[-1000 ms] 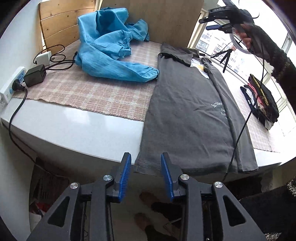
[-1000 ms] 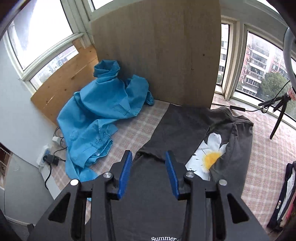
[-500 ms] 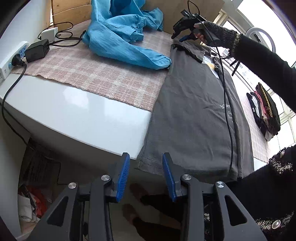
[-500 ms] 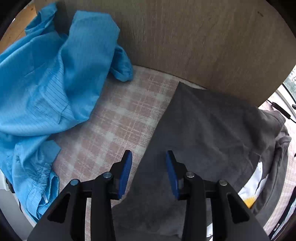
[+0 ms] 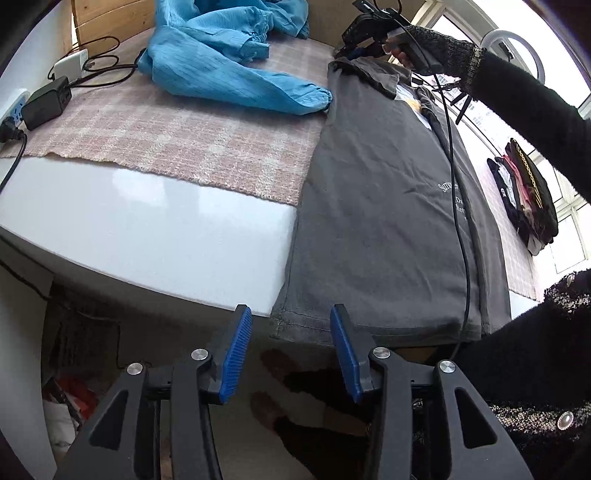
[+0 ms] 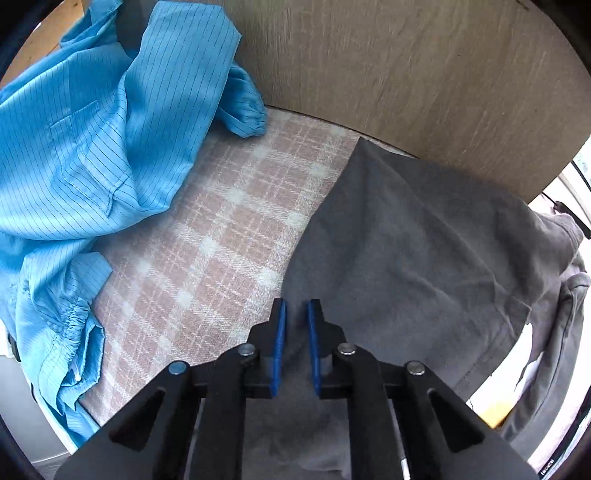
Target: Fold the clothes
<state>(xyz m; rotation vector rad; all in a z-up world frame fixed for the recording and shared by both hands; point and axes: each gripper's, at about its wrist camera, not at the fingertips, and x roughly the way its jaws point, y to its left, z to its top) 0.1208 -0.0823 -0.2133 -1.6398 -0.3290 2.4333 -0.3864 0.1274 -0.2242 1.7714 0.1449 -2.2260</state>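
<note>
A dark grey T-shirt (image 5: 388, 206) lies lengthwise on the table, its sides folded in, its hem hanging over the front edge. My left gripper (image 5: 291, 317) is open, its blue pads on either side of the hem's left corner. My right gripper (image 6: 295, 314) is at the shirt's far left shoulder edge (image 6: 406, 258), jaws nearly closed around the fabric edge with a narrow gap showing. It also shows at the far end in the left wrist view (image 5: 364, 31). A crumpled blue shirt (image 5: 229, 55) lies to the left.
A pink plaid cloth (image 5: 177, 136) covers the white table (image 5: 140, 229). A power strip and black adapter (image 5: 46, 101) sit at far left. A wooden board (image 6: 424, 74) stands behind. Folded clothes (image 5: 524, 199) are stacked at right. A cable (image 5: 458, 184) trails over the grey shirt.
My right gripper dropped to the grey shirt's far left shoulder and its jaws narrowed. My left gripper moved closer to the hem corner and stayed open.
</note>
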